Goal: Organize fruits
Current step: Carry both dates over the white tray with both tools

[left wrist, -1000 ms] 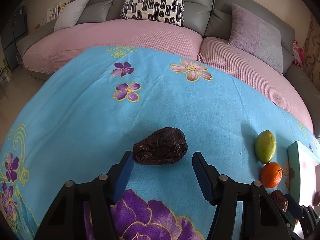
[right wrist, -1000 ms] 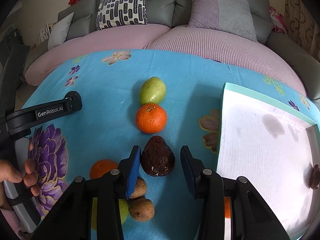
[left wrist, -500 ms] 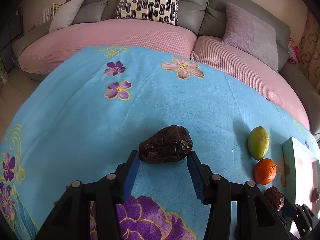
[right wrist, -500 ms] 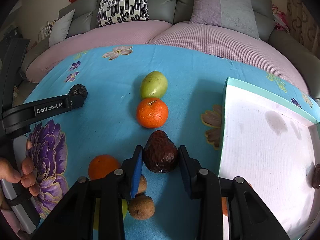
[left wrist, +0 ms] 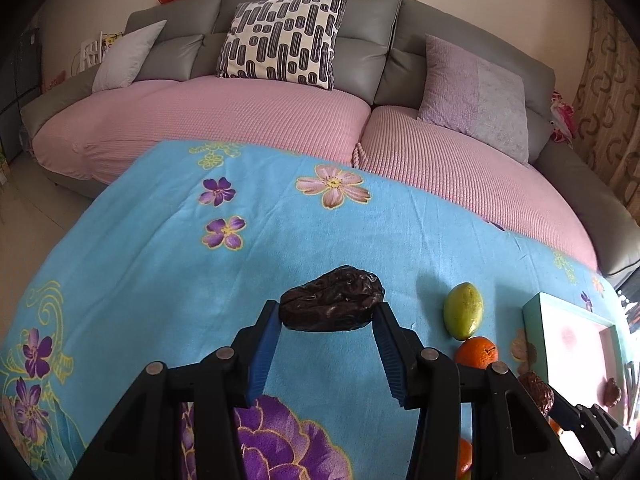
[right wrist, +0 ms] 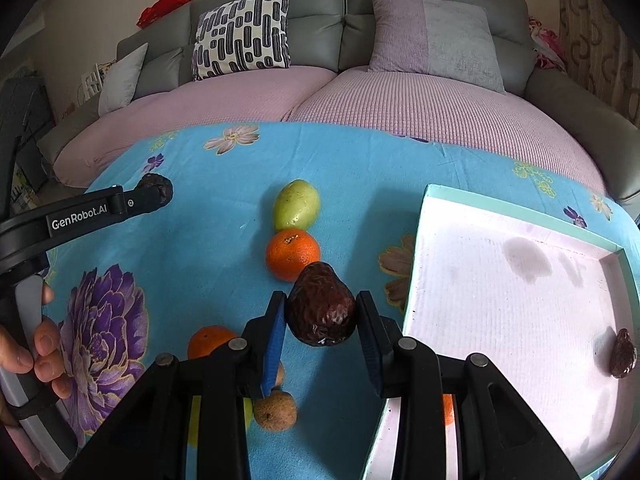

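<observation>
Grey sofa with pink quilted seat cover (left wrist: 256,120) runs across the far side, beyond both sets of fingers; black-and-white patterned cushion (left wrist: 280,38) leans on its back

Blue flowered cloth-covered surface (left wrist: 160,248) fills the ground under and ahead of both grippers

Shallow mint-rimmed tray with pale pink floor (right wrist: 520,280) lies to the right of the right fingers, its near-left corner just beside them. One small dark wrinkled fruit in the tray (right wrist: 623,354) sits near its right wall

Left gripper (left wrist: 326,316): blue-padded fingers closed onto the ends of a dark brown wrinkled date-like fruit (left wrist: 332,304), held crosswise at the fingertips, apparently clear of the cloth

Right gripper (right wrist: 322,316): fingers clamped on the sides of a second dark reddish-brown wrinkled fruit (right wrist: 322,312), pointed end facing away

Yellow-green oval fruit (right wrist: 296,205) lies ahead of the right fingers, and a round orange tangerine (right wrist: 293,254) lies between it and the held fruit, touching or nearly touching the green one

Second orange tangerine (right wrist: 208,340) lies left of and just behind the left finger of the right gripper; small tan round fruit (right wrist: 275,412) lies below that finger, another partly hidden behind it

A person's hand (right wrist: 36,344) grips the left gripper's handle at the far left edge of the right wrist view
</observation>
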